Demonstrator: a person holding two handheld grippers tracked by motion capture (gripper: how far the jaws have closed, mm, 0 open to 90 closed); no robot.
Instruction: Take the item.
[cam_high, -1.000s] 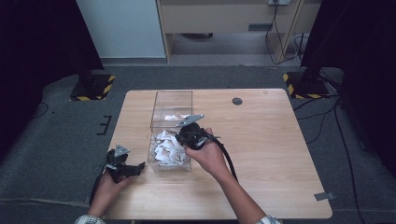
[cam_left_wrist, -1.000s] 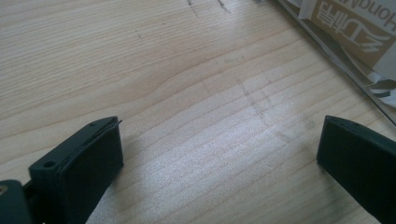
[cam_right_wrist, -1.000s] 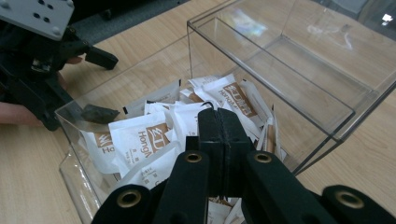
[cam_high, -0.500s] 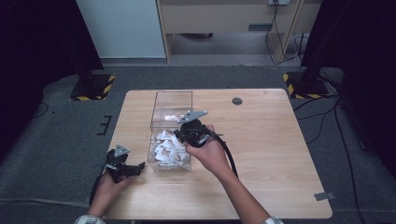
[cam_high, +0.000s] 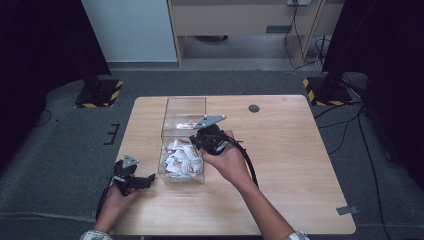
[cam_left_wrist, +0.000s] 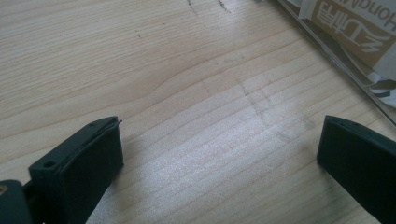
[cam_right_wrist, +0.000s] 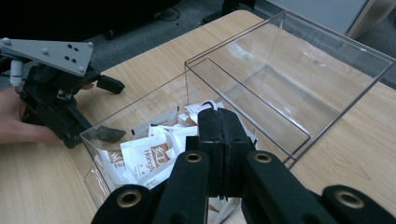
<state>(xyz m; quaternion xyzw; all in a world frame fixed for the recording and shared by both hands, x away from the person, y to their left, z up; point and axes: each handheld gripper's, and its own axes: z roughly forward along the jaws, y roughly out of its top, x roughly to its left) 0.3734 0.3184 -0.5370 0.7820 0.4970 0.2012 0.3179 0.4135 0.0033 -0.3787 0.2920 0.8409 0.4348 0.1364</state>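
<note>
A clear plastic box (cam_high: 183, 104) with two compartments stands on the wooden table (cam_high: 290, 160). Its near compartment holds several white-and-brown sachets (cam_high: 181, 157); the far one (cam_right_wrist: 280, 93) is empty. My right gripper (cam_high: 197, 142) hovers over the sachets (cam_right_wrist: 149, 156) with its jaws pressed together (cam_right_wrist: 219, 122). A thin white edge shows at their tip, and I cannot tell whether it is pinched. To the left of the box, my left gripper (cam_high: 149, 178) rests low on the table. Its jaws stand wide apart (cam_left_wrist: 219, 158) over bare wood with nothing between them.
A small dark round disc (cam_high: 254, 108) lies on the table's far side. The box wall and a sachet (cam_left_wrist: 345, 28) sit close to the left gripper's far jaw. Bare tabletop stretches to the right of the box. Dark stands flank the table on the floor.
My right gripper has risen a little above the sachet compartment, jaws staying together. The left gripper has not moved.
</note>
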